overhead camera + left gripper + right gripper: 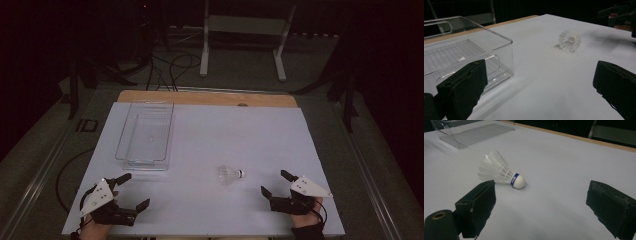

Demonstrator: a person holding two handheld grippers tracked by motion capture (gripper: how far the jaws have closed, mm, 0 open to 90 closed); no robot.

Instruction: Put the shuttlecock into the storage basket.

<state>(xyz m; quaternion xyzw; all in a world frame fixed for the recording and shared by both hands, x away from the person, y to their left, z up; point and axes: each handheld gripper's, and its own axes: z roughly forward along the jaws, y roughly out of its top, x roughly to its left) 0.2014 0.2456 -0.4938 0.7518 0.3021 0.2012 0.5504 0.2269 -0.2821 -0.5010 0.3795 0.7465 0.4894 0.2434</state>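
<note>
A white shuttlecock (230, 174) with a blue band and white cork lies on its side on the white table top (210, 135), right of centre near the front. In the right gripper view the shuttlecock (501, 172) rests just beyond the jaws, cork toward the right. My right gripper (276, 184) is open near the front right, a short way right of the shuttlecock. At the front left my left gripper (135, 190) is open, with nothing between its jaws. In the left gripper view the shuttlecock (569, 40) lies farther off, feathers facing the camera.
A clear plastic bin (146, 134) with handle cut-outs stands on the left half of the table, its near end (496, 57) close to my left gripper. A wooden edge (210, 97) runs along the table's far side. Cables and a white stand (240, 40) are on the floor beyond.
</note>
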